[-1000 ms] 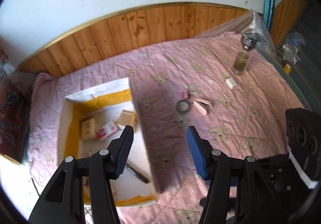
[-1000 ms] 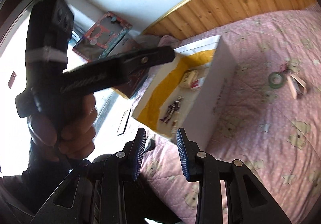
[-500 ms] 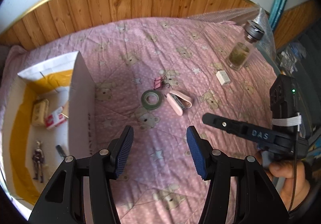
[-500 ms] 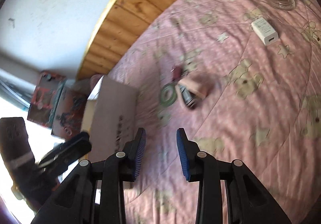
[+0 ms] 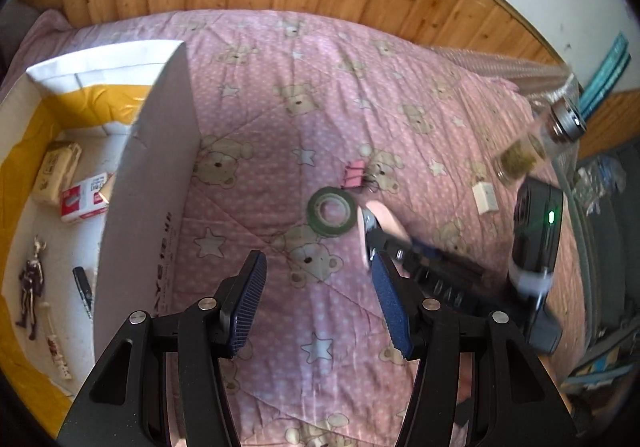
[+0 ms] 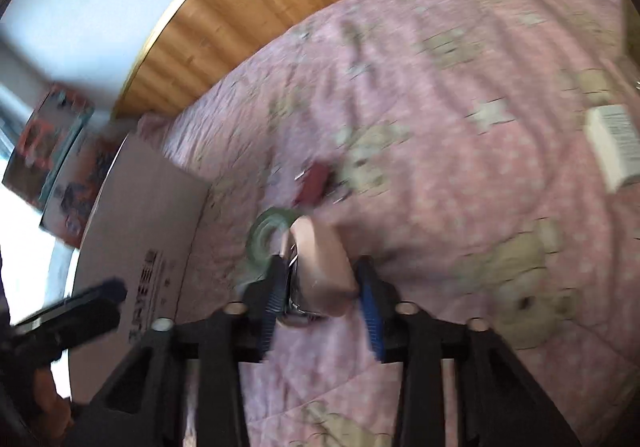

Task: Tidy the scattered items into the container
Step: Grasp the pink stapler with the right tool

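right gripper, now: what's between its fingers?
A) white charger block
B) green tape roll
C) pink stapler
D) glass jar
C. In the right wrist view the right gripper straddles the pink stapler, one finger on each side; blur hides whether they are pressing it. The green tape roll lies just beside it, and the white charger block sits far off on the quilt.

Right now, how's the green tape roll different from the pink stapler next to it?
The tape roll is a dark green ring lying flat with an open centre; the stapler is pale pink, elongated and solid. The tape roll lies free of both tools, while the stapler sits between the right tool's fingers. Both rest on the pink quilt, outside the box.
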`<state>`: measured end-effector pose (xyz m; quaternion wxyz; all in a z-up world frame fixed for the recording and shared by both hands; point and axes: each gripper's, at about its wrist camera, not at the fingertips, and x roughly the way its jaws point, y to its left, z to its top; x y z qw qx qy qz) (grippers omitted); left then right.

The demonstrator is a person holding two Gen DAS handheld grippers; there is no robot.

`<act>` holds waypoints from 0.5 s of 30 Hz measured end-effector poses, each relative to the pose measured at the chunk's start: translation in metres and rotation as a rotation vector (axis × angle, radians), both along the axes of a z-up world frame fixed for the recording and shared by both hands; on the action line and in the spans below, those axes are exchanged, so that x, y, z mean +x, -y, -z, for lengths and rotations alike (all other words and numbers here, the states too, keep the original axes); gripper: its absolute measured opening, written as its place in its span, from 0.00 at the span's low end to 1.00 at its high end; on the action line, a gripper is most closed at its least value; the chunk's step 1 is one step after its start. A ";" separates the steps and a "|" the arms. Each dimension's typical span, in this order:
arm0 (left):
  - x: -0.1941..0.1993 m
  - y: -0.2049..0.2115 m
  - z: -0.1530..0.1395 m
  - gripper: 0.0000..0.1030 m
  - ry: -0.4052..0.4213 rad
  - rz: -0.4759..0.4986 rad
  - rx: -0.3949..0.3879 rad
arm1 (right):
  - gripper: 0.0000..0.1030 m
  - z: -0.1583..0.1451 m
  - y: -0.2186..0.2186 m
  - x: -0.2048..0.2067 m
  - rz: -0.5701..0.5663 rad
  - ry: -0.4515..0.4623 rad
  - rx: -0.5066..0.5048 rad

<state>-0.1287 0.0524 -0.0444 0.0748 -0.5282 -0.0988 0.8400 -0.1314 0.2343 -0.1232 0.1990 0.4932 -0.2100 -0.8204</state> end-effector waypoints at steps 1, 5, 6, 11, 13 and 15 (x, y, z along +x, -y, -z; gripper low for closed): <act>-0.001 0.004 0.000 0.56 -0.002 -0.014 0.007 | 0.28 -0.001 0.009 0.002 -0.025 -0.022 0.032; -0.006 0.011 0.002 0.56 -0.002 -0.027 0.020 | 0.30 -0.008 0.041 0.013 -0.117 -0.116 0.179; -0.006 0.010 0.003 0.56 -0.001 -0.021 0.016 | 0.30 -0.007 0.045 0.015 -0.121 -0.130 0.199; -0.017 -0.010 0.013 0.57 0.011 0.045 -0.038 | 0.27 -0.010 0.035 0.018 -0.065 -0.109 0.226; -0.025 -0.021 0.023 0.57 0.022 0.066 -0.058 | 0.27 -0.014 0.022 0.023 -0.030 -0.076 0.247; -0.034 -0.030 0.036 0.58 0.035 0.084 -0.087 | 0.27 -0.016 0.007 0.031 0.005 -0.036 0.277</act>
